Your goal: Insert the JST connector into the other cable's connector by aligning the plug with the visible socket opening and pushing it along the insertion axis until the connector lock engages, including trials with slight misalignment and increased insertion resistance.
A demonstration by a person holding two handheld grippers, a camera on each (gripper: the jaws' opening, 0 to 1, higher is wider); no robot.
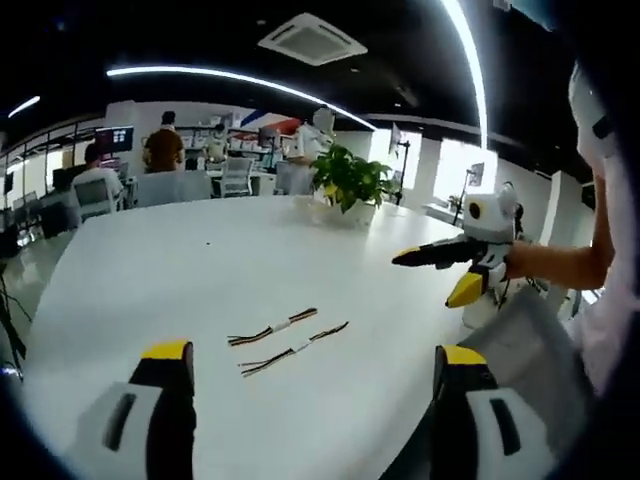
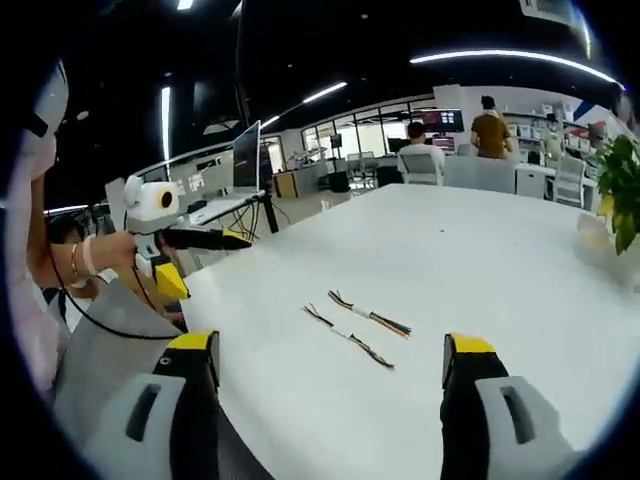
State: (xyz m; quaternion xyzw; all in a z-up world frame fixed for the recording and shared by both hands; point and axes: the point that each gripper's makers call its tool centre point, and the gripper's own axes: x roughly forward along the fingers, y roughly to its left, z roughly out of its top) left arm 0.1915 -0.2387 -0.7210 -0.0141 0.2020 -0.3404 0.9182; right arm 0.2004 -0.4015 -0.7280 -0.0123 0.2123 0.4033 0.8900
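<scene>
Yellow-tipped left tongs (image 1: 315, 365) and right tongs (image 2: 330, 355) wide apart, empty, above cables (image 1: 285, 340).

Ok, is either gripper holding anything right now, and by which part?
Nothing is held. The left gripper and right gripper are both open, and the two cables lie untouched on the table.
</scene>
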